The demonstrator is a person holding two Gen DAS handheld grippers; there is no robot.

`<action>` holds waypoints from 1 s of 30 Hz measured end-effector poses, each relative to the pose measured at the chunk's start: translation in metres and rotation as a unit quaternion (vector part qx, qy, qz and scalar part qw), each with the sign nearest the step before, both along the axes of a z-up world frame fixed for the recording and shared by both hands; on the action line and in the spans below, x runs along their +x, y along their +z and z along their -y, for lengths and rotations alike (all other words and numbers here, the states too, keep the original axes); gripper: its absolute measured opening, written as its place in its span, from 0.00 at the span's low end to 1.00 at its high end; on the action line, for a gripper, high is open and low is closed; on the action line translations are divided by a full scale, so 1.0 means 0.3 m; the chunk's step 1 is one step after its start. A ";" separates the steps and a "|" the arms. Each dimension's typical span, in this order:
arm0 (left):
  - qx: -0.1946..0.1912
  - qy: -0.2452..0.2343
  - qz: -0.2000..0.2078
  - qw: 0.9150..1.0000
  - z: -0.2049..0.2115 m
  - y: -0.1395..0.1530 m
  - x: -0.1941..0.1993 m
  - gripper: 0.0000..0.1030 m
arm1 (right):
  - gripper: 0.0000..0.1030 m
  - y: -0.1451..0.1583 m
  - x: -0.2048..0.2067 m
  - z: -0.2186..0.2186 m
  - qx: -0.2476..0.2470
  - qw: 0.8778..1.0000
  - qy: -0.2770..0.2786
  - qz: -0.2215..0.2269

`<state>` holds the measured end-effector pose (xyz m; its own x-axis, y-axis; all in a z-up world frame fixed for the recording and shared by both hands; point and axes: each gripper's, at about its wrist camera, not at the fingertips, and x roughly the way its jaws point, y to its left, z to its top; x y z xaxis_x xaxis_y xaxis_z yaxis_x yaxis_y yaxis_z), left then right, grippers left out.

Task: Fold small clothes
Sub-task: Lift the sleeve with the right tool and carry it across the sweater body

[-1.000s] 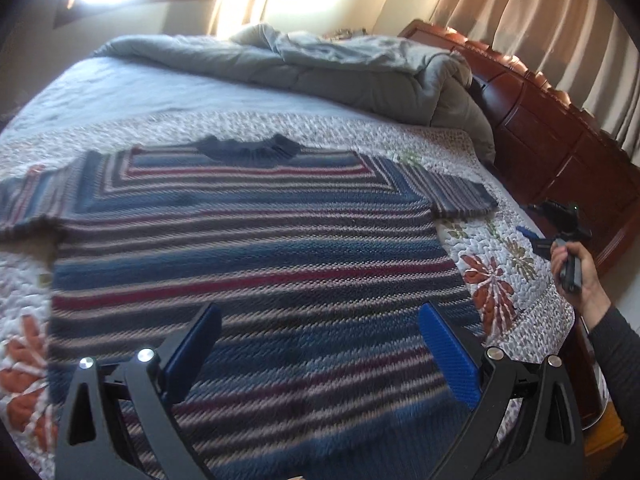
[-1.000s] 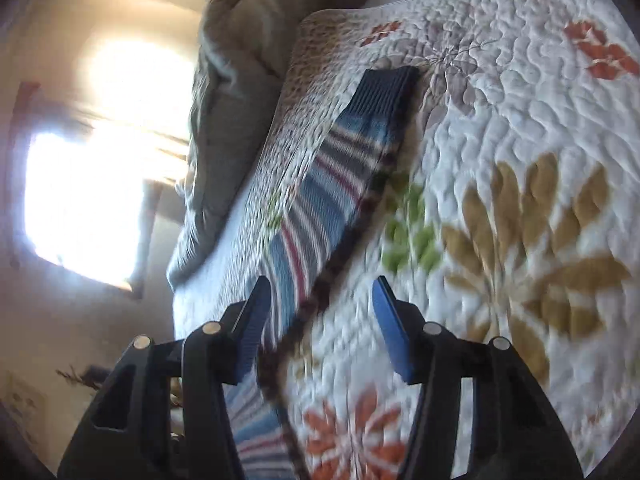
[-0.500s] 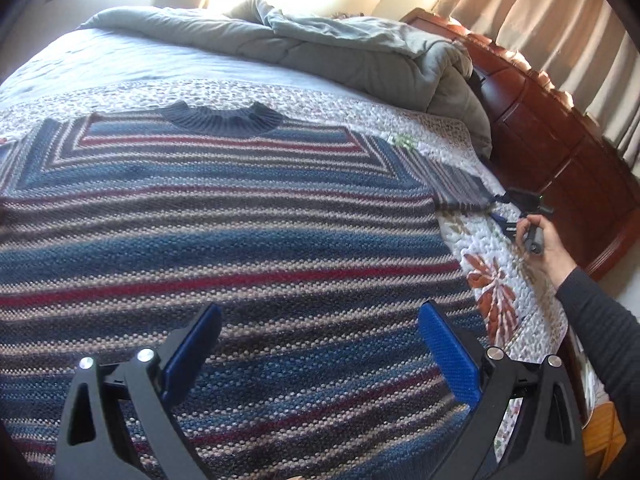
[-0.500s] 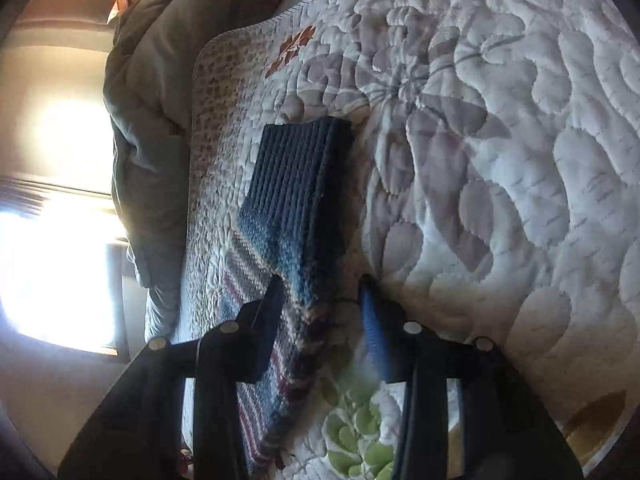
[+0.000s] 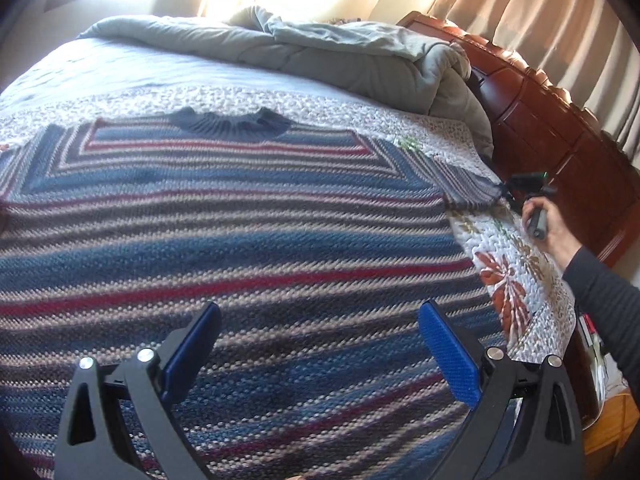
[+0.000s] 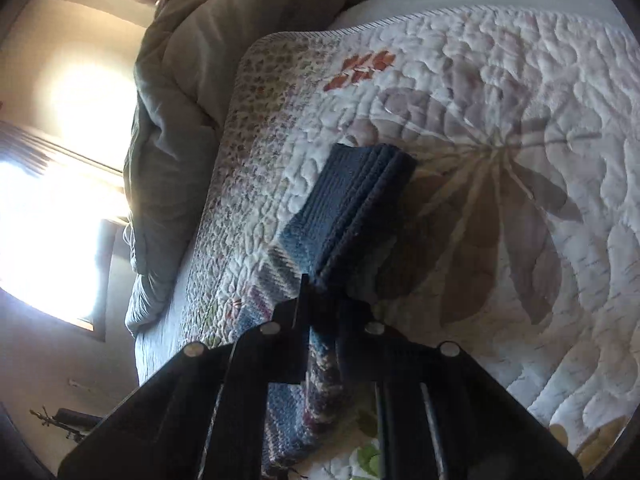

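We see a striped sweater (image 5: 240,248) lying flat on the flowery quilt (image 5: 516,280) on the bed. Its dark blue collar (image 5: 230,126) is at the far side, and its body fills most of the left wrist view. The stripes are blue, red, grey and cream.

Our left gripper (image 5: 316,356) hangs over the near part of the sweater. Its two blue pads (image 5: 448,356) are spread wide apart, and nothing is between them. We cannot tell if they touch the knit.

Far off to the right, the sweater's right sleeve (image 5: 468,188) reaches out toward the edge of the bed. Our right hand (image 5: 550,226) is there, wrapped around the handle of the right gripper (image 6: 320,288), with a dark sleeve on the arm behind it. The hand sits low, close to the quilt.

In the right wrist view, the right gripper is squeezed tight on the sleeve, just behind the dark blue cuff (image 6: 352,200). The cuff sticks out past the fingertips and lies on the quilt, over a big pale flower shape. The striped part of the sleeve runs back under the gripper.

A grey comforter (image 5: 352,56) is bunched up at the far side of the bed. A dark wooden headboard (image 5: 560,128) stands on the right, with tan curtains (image 5: 540,20) behind it, and bright light comes in from the far window
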<state>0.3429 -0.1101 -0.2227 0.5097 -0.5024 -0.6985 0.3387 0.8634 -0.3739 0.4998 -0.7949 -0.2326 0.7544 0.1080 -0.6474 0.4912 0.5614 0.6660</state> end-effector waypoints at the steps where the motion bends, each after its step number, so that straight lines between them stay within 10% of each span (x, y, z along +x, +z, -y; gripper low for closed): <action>1: 0.001 0.001 -0.003 1.000 -0.005 -0.006 0.000 0.96 | 0.09 0.032 0.008 -0.021 -0.011 1.000 0.004 0.004; 18: -0.029 0.013 0.003 0.999 -0.129 0.022 -0.013 0.96 | 0.08 0.536 0.047 -0.602 -0.179 0.977 0.101 0.053; 30: -0.070 0.051 -0.013 0.996 -0.312 0.025 0.022 0.96 | 0.08 0.715 0.065 -1.098 -0.273 0.945 0.170 0.059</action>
